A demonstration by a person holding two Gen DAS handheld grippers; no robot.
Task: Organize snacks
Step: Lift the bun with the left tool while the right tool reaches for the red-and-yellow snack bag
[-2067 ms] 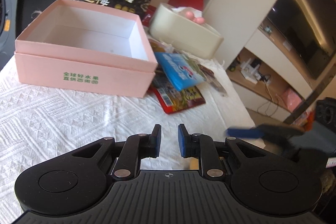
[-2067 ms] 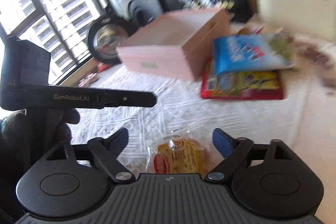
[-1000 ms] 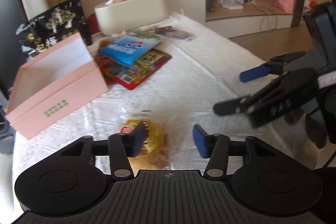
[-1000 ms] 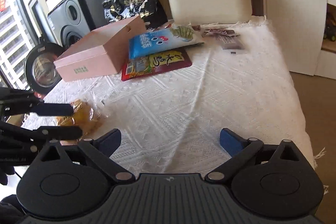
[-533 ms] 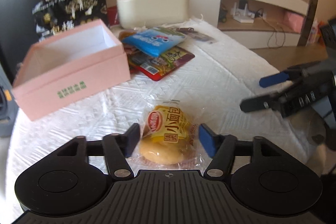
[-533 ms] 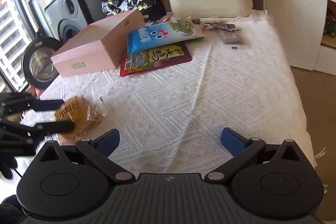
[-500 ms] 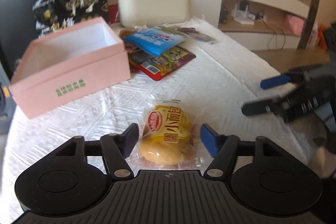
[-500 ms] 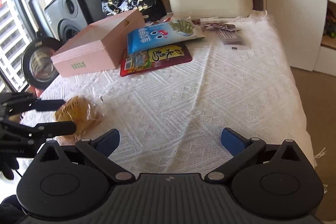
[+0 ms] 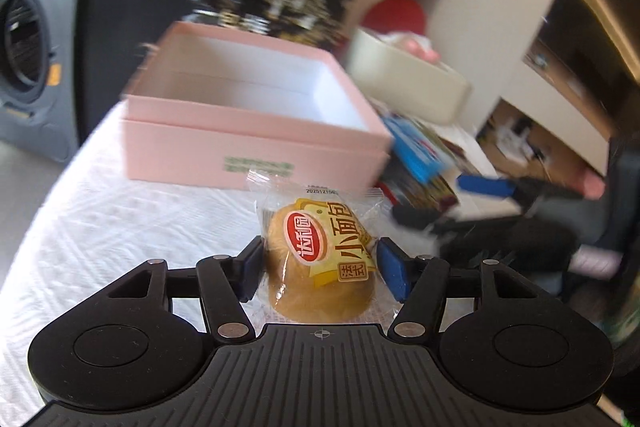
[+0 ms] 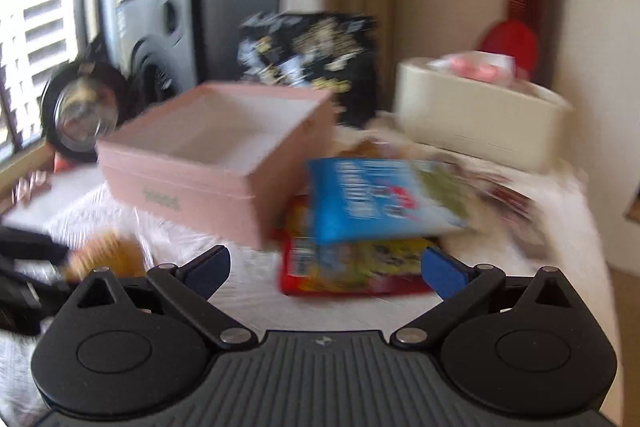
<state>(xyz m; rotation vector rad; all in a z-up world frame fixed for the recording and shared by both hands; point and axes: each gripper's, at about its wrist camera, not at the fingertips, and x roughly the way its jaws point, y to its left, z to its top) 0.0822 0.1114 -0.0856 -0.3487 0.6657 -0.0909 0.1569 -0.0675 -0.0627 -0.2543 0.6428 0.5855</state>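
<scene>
Left tongs [image 9: 320,269] clamped on wrapped bun [image 9: 320,259], near front of open pink box [image 9: 256,115]; right tongs [image 10: 324,267] spread wide, holding nothing, over white desk [image 10: 560,227].

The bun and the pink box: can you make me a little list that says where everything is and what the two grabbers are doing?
bun: wrapped bun, held up in front of the box
left gripper: shut on the bun
right gripper: open, holding nothing
pink box: lid off, nothing seen inside
blue packet: on top of the red packet, right of the box
tablecloth: white
</scene>
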